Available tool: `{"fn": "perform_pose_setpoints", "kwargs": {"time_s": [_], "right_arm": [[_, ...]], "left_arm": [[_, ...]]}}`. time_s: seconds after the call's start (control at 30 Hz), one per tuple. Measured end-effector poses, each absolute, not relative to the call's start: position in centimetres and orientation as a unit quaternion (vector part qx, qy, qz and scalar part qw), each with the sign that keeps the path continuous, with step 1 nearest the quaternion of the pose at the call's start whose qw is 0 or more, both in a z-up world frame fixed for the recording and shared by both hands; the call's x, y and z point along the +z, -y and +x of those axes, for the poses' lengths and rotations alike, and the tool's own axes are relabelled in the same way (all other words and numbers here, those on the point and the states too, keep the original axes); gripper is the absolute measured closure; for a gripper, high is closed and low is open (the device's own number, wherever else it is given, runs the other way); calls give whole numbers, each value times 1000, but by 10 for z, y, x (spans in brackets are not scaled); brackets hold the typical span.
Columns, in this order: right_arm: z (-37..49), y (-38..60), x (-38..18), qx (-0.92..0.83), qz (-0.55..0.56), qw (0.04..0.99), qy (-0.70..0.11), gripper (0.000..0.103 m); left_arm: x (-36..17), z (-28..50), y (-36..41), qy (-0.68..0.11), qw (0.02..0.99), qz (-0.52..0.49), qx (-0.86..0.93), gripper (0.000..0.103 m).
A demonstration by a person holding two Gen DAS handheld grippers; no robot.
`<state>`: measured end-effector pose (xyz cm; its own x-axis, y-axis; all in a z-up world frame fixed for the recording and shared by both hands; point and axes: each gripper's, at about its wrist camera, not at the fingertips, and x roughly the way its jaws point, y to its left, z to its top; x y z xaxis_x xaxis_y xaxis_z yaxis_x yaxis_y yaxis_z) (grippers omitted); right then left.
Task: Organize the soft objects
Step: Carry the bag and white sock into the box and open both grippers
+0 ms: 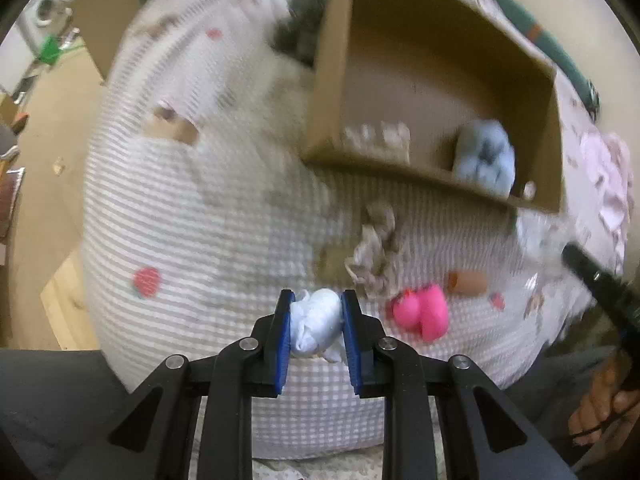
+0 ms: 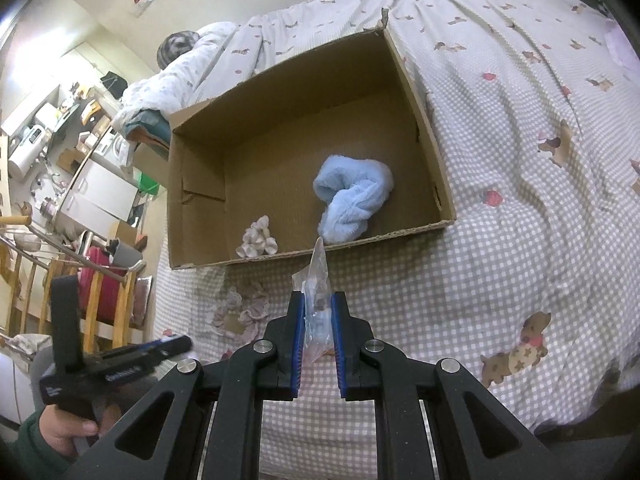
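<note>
My left gripper (image 1: pixel 317 298) is shut on a pale blue rolled cloth (image 1: pixel 316 320), held above the checked bedspread. My right gripper (image 2: pixel 318 300) is shut on a clear plastic bag (image 2: pixel 318 280) with something pale inside, just in front of the open cardboard box (image 2: pixel 424 128). The box lies on the bed and holds a light blue fluffy towel (image 2: pixel 352 196) and a small whitish frilly piece (image 2: pixel 258 240). The box (image 1: pixel 332 80) and towel (image 1: pixel 486 156) also show in the left wrist view. On the bed lie a pink soft item (image 1: pixel 422 310), a beige knitted piece (image 1: pixel 376 252) and a frilly scrunchie (image 2: pixel 240 308).
A grey fuzzy item (image 1: pixel 304 24) lies behind the box. A small brown object (image 1: pixel 468 282) lies beside the pink item. The bed's left edge drops to a floor with wooden furniture (image 2: pixel 96 300) and cluttered shelves (image 2: pixel 60 128). The left gripper's body (image 2: pixel 116 364) shows at lower left.
</note>
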<state>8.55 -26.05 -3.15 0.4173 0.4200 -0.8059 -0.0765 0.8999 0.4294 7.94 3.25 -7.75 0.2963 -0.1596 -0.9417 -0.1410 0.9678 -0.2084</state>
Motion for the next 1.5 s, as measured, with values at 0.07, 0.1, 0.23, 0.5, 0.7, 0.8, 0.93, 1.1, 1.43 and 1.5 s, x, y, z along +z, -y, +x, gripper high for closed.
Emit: {"fn": "perform_pose_setpoints", "kwargs": {"time_s": [0.07, 0.1, 0.23, 0.5, 0.7, 0.8, 0.93, 1.1, 1.43, 1.5], "right_arm": [[83, 262, -28, 152, 168, 827, -515, 88], [81, 263, -26, 155, 169, 828, -512, 88], [77, 263, -17, 163, 165, 832, -503, 88], [81, 264, 12, 172, 173, 843, -480, 88], [96, 262, 31, 182, 186, 846, -464, 88], [108, 256, 38, 186, 183, 849, -460, 88], [128, 250, 45, 190, 172, 855, -452, 88], [151, 245, 41, 190, 172, 859, -444, 88], [165, 230, -11, 172, 150, 844, -485, 88], [167, 226, -18, 171, 140, 842, -493, 88]], "left_arm": [[-55, 81, -39, -569, 811, -133, 4, 82], [-46, 80, -41, -562, 816, -135, 5, 82], [-27, 78, -38, -543, 830, -125, 4, 82], [0, 94, -29, -518, 848, -106, -17, 82], [21, 121, -23, -499, 863, -83, -20, 82], [29, 137, -20, -490, 868, -73, -21, 82], [35, 154, -13, -481, 874, -63, -26, 82], [30, 176, 1, -470, 881, -51, -32, 82], [-15, 193, 20, -470, 881, -33, -47, 82], [-20, 193, 25, -468, 882, -20, -51, 81]]}}
